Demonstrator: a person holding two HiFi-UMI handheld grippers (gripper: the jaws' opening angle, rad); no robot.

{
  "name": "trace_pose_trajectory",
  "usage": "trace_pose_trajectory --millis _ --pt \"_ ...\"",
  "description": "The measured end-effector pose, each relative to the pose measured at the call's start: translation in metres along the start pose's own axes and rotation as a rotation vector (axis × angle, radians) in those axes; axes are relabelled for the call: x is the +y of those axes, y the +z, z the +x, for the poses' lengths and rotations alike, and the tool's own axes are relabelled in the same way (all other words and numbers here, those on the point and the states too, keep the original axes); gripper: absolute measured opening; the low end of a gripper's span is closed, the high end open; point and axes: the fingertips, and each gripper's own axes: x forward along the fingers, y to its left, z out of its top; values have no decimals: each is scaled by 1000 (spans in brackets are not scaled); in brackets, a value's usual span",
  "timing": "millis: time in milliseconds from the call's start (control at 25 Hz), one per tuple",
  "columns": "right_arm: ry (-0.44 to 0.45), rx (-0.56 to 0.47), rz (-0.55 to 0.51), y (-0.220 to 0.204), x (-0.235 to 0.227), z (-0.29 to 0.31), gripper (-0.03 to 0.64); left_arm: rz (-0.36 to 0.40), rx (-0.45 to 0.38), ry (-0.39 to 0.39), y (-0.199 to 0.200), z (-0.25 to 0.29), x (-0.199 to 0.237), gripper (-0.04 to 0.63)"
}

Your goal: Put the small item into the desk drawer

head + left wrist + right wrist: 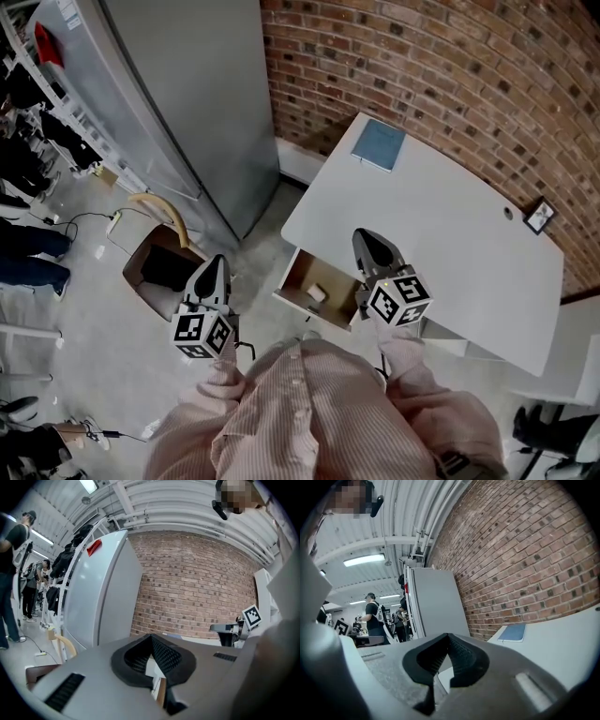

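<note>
While the small item [317, 292] is lying inside the open drawer [293, 277] under the white worktop [450, 225], the right claw [367, 238] is hovering near it on its right, closed and empty. The left claw [216, 264] is hanging closed and empty, well left of the drawer.

White desk [450, 234], red-brown brick wall [422, 66], blue notebook [379, 144], pink-striped shirt [319, 412]

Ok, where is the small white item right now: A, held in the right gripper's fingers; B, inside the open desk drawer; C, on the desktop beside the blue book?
B: the small white item lies in the open drawer, and the right gripper is shut on nothing.
</note>
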Motion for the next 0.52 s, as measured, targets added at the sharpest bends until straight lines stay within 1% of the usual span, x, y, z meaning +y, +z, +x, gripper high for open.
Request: trace_pose_trajectory --millis 240,520 --pt "-7 15 -40 -2 -3 3 6 29 5 11 2 3 0 -2" --pt "-36 16 -26 -5 -10 7 6 48 4 10 5 6 0 -2"
